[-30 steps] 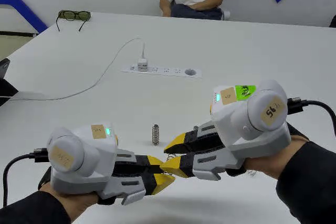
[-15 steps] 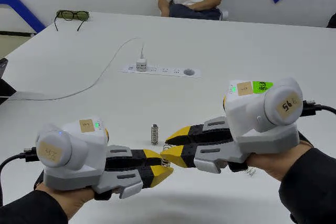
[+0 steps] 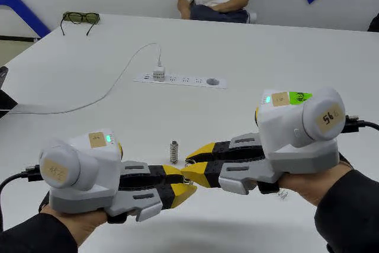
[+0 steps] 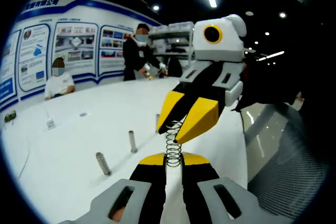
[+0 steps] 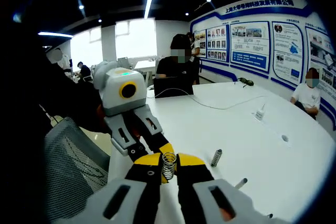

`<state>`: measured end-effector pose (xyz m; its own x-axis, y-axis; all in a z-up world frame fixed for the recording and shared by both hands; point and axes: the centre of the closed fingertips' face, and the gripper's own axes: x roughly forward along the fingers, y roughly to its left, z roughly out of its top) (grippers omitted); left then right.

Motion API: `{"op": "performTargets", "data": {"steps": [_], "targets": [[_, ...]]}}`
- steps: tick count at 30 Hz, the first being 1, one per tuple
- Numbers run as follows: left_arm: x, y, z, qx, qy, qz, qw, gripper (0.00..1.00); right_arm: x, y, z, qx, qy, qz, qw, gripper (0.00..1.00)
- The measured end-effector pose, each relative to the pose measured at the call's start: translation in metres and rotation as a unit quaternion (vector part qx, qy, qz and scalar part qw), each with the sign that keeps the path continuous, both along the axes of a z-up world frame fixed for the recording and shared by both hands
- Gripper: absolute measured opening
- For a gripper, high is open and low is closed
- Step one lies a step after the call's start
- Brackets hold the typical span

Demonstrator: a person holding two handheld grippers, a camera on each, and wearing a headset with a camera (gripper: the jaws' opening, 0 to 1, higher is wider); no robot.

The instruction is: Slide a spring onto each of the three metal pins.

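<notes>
Jaws meet tip to tip in head view, left gripper (image 3: pixel 184 183) and right gripper (image 3: pixel 188 168), over a white table (image 3: pixel 266 57); sprung pin (image 3: pixel 173 151) at eleven o'clock. Left gripper view: both pairs pinch one spring (image 4: pixel 172 148), bare pin (image 4: pixel 133 141) at nine o'clock. Right gripper view: posters (image 5: pixel 252 30) at two o'clock. Likely a hand-over; next, one pair releases and the other aligns the spring over the bare pin.

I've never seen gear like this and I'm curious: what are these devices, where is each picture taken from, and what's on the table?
A person holds two hand tools, the left gripper and the right gripper, each with two yellow-tipped jaws. One picture comes from a headset camera; the round ones from cameras riding on each gripper. Both grippers pinch one spring between them. On the table stand a pin already wearing a spring and two bare pins. Beyond: a power strip and glasses.
</notes>
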<state>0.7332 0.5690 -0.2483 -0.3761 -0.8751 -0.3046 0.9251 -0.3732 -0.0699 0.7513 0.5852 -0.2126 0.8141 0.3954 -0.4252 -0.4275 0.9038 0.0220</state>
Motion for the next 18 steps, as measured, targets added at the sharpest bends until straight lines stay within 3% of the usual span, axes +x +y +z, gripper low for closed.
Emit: {"op": "performTargets", "data": {"steps": [13,18], "targets": [[-0.0026,-0.0024,-0.0002,-0.006,-0.03,-0.002,0.9995,0.13,0.0006,-0.0012,0.0008,-0.014,-0.006,0.002,0.9999,0.11],[-0.0012,-0.0016,-0.0009,-0.003,-0.028,0.002,0.9996,0.19,0.0019,-0.0039,0.0033,-0.017,-0.009,0.0,0.9998,0.11]]}}
